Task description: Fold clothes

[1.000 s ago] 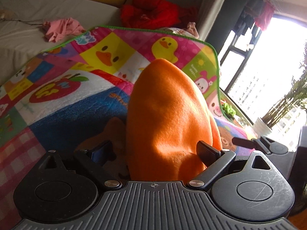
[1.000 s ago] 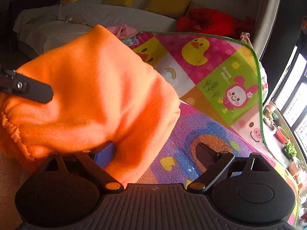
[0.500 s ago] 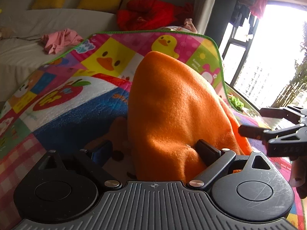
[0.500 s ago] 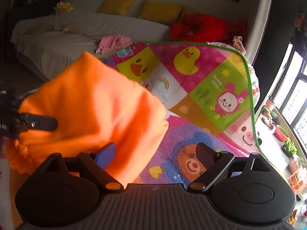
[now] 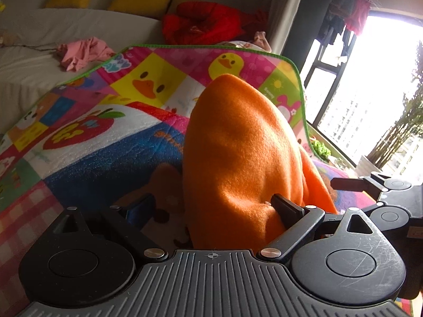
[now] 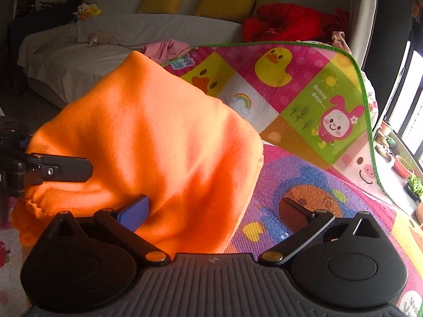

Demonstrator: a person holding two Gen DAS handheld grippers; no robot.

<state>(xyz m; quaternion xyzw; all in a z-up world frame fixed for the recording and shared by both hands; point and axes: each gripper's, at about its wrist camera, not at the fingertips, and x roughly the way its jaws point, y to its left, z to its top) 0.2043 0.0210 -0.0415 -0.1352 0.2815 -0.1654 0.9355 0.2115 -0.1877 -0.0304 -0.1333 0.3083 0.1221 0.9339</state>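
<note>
The bright orange fleece garment point(image 6: 158, 142) hangs bunched above the patchwork cartoon play mat point(image 6: 304, 84), its elastic-gathered edge low at the left of the right wrist view. The left hand-held gripper point(image 5: 211, 211) stands wide open, with fleece draped between its fingers and against the right one — nothing looks pinched. The right hand-held gripper point(image 6: 214, 208) is likewise spread wide; the cloth lies over its blue-padded left finger point(image 6: 133, 210) only, the right finger bare over the mat.

The step in hand appears to be taking a fresh hold for a fold. To do it well, each tool should probably find a single edge rather than a thick bundle — ideally two corners of the same hem — close fully, then draw apart until the fleece hangs flat before lowering it onto the mat. Fleece is thick and slippery, so a shallow bite may slide off.
</note>
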